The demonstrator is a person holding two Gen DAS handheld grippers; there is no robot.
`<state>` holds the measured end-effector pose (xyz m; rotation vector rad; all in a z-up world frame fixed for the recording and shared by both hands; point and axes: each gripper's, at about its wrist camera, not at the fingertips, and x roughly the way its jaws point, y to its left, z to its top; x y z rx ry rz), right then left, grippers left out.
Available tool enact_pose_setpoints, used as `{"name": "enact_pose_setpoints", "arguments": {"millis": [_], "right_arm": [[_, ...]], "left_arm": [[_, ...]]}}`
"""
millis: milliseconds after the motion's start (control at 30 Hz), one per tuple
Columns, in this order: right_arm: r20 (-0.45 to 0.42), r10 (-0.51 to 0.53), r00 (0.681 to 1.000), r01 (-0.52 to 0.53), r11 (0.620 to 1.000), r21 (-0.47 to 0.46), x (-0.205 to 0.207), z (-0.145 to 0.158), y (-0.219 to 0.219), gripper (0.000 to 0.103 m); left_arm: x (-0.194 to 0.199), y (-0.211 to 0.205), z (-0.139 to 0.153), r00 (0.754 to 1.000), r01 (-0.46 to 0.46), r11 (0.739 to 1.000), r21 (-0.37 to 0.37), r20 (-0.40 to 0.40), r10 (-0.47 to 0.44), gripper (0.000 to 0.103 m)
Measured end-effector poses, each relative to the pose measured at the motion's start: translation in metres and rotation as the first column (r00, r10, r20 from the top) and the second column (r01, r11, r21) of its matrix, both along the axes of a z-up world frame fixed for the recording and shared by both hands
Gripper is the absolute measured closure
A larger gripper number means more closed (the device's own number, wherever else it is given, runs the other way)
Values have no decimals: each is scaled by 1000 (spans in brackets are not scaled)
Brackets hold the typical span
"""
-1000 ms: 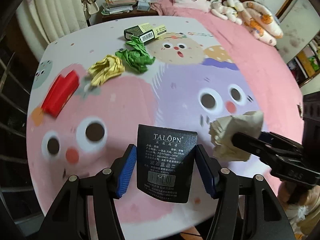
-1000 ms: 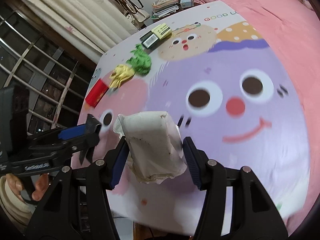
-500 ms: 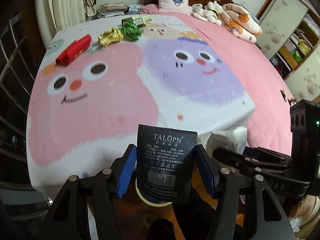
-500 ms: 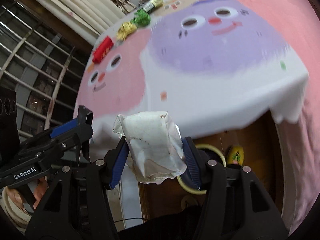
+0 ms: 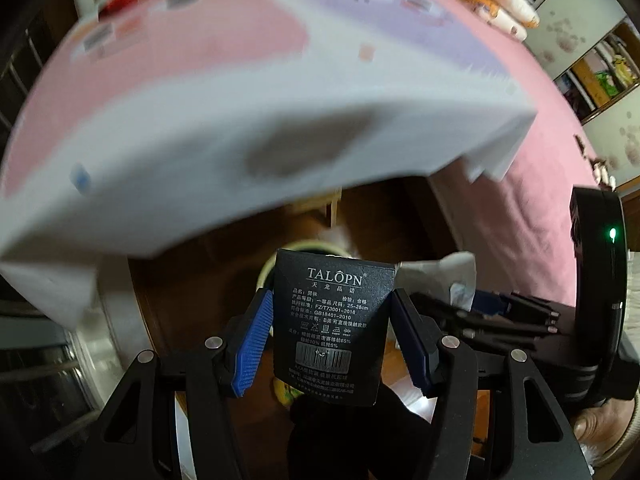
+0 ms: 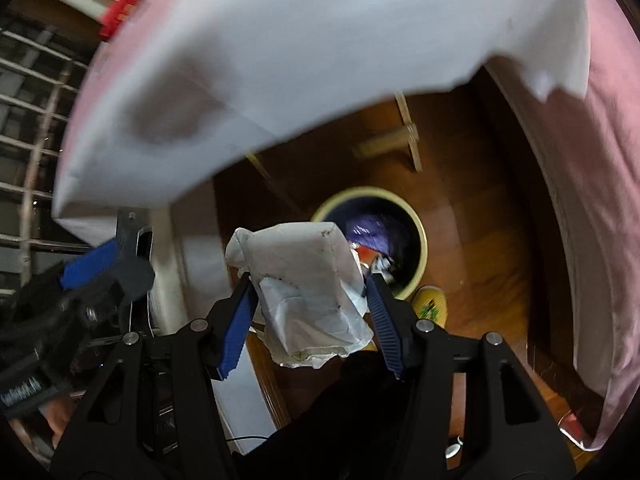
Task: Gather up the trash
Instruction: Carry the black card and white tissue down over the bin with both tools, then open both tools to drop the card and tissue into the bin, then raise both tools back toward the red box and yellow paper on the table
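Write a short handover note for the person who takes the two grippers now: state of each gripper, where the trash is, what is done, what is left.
Left gripper: fingers shut on the black TALOPN card.
Right gripper: fingers shut on the crumpled white wrapper.
Both point down past the table edge toward the round bin on the wooden floor; the bin already holds some trash.
Done: both pieces are lifted off the table.
Left: neither piece is dropped yet, so release both over the bin. A red packet lies at the table's far edge; other trash there is too blurred to name.
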<state>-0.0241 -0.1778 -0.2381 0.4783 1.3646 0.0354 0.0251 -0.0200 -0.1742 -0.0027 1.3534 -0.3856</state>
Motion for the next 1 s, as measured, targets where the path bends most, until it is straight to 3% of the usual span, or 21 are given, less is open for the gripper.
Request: {"name": "enact_pose_setpoints", "arguments": {"millis": [300, 500, 633, 833, 1000], "right_arm": [[-96, -35, 995, 34, 999, -6, 1, -125, -20, 47], [-148, -17, 989, 18, 1000, 9, 19, -182, -29, 40], [-156, -10, 988, 9, 1000, -5, 26, -206, -34, 35], [-153, 14, 988, -16, 1000, -16, 33, -211, -32, 33], [-143, 23, 989, -26, 999, -19, 36, -199, -32, 33]], "left_arm": [[-6, -19, -140, 994, -18, 998, 54, -103, 24, 43], [0, -32, -203, 991, -33, 994, 102, -125, 45, 39], [10, -33, -228, 990, -54, 990, 133, -122, 70, 18], [15, -29, -243, 988, -92, 983, 156, -106, 109, 14], [17, -25, -229, 989, -111, 980, 164, -80, 125, 14]]}}
